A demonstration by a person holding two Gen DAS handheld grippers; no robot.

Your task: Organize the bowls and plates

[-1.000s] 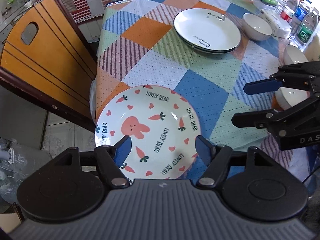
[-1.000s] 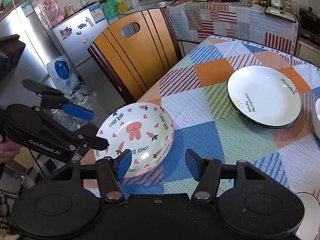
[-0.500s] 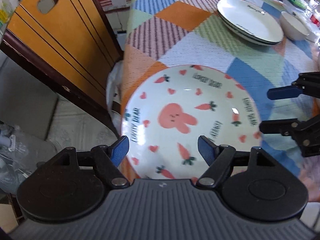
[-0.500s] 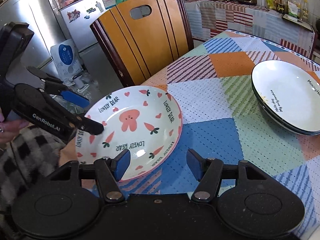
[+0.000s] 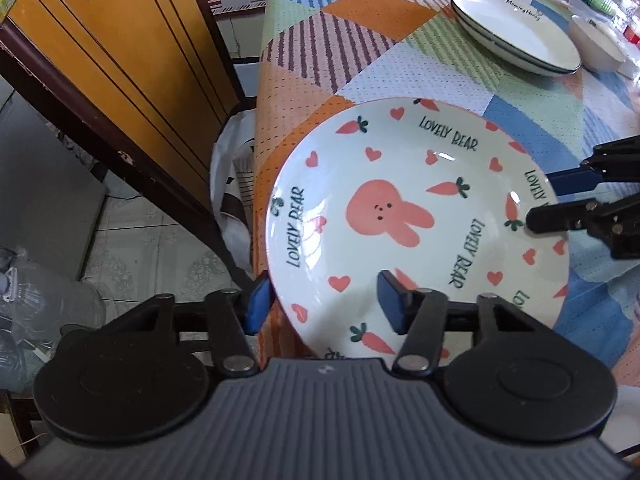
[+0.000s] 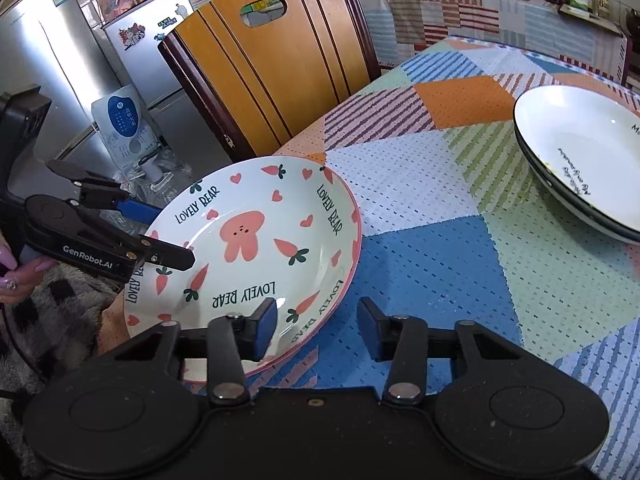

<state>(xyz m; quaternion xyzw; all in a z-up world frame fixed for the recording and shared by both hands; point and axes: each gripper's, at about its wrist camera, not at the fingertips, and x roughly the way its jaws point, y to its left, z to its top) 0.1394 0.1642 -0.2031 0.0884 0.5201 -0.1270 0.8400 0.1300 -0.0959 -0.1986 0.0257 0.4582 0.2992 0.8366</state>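
A white plate with a pink rabbit, carrots and "LOVELY BEAR" lettering [image 5: 400,216] lies at the near left corner of the table, also in the right wrist view [image 6: 248,248]. My left gripper [image 5: 324,304] is open and straddles the plate's near rim, one finger over the plate, the other outside it. My right gripper [image 6: 316,326] is open, its left finger over the plate's edge; it also shows in the left wrist view [image 5: 560,200]. White dark-rimmed plates [image 5: 516,28] are stacked further along the table, also in the right wrist view [image 6: 580,156].
A patchwork tablecloth [image 5: 360,40] covers the table. A wooden chair [image 5: 104,64] stands beside the table's left edge. A white bowl [image 5: 596,44] sits beyond the stacked plates. A fridge [image 6: 52,64] and water bottles stand behind the chair.
My left gripper has moved in over the rabbit plate's rim, so the plate fills more of its view. The right gripper has come closer to the plate's other edge.
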